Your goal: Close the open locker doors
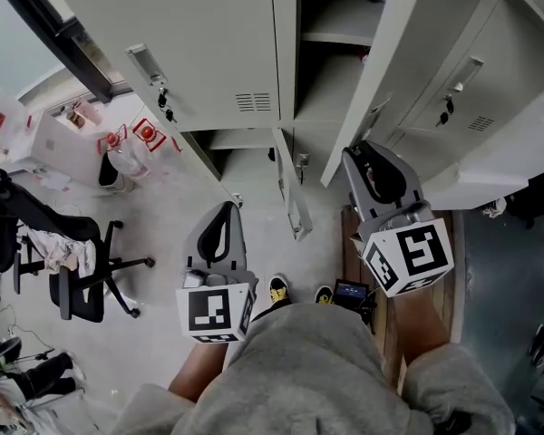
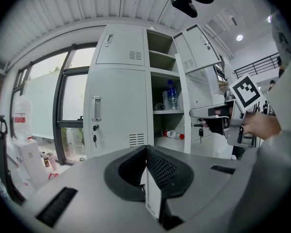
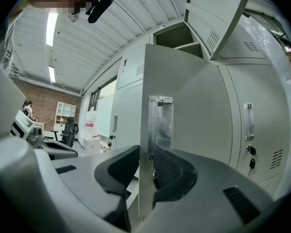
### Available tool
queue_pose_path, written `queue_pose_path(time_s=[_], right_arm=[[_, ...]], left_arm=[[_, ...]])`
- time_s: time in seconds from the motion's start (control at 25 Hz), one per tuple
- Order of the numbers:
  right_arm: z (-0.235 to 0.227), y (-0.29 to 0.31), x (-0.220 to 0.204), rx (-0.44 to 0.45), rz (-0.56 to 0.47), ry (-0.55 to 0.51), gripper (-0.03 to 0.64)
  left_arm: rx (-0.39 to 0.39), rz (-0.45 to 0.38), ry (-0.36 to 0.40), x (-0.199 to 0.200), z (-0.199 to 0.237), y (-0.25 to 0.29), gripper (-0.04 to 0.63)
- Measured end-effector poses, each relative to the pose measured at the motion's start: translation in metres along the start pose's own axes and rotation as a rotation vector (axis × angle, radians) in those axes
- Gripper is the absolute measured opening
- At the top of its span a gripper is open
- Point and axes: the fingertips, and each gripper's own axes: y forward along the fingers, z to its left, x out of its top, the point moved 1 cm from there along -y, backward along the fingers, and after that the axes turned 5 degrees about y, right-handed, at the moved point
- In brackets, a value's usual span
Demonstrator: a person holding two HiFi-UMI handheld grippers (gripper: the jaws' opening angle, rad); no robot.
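Right hand-held gripper [image 3: 146, 153]: the two dark pads lie against opposite faces of the free edge of the middle locker door [image 3: 184, 106], so the jaws are closed on the panel. This door is a flat, pale grey sheet swung out from the lockers [image 1: 208, 43]. A clear, upright handle pocket [image 3: 160, 123] sits near the gripped edge, just above the pads. In the head view the door runs edge-on from the cabinet toward the person.

Left hand-held gripper [image 2: 145, 152]: the pads are drawn together at the tips. A thin pale panel, the lower locker door [image 2: 153, 198], stands edge-on between them and is clamped. In the head view this gripper is low and to the left, close to the foot of the lockers.

Above the middle door, the upper locker door [image 3: 216, 13] is tilted open, showing a vent and a small handle. Behind the open doors the centre column is exposed. A water bottle [image 2: 172, 95] stands on one shelf and a red-capped bottle [image 2: 174, 135] lies on the shelf below. The left-hand doors are shut, each with a vent; a key [image 2: 94, 140] hangs from the lower one. To the right of the gripped door, another shut door carries its own key [image 3: 252, 163].

On the floor [image 1: 163, 234] to the left stands an office chair [image 1: 82, 284].
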Motion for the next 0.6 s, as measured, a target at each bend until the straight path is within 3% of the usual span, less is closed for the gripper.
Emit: queue_pose_path(time_s=[0.6], right_arm=[[-0.013,0.076,0.004,-0.072,-0.005,-0.018,0.055]], left_arm=[[0.012,0.027,0.007,-0.013,0.050,0.020,0.009]])
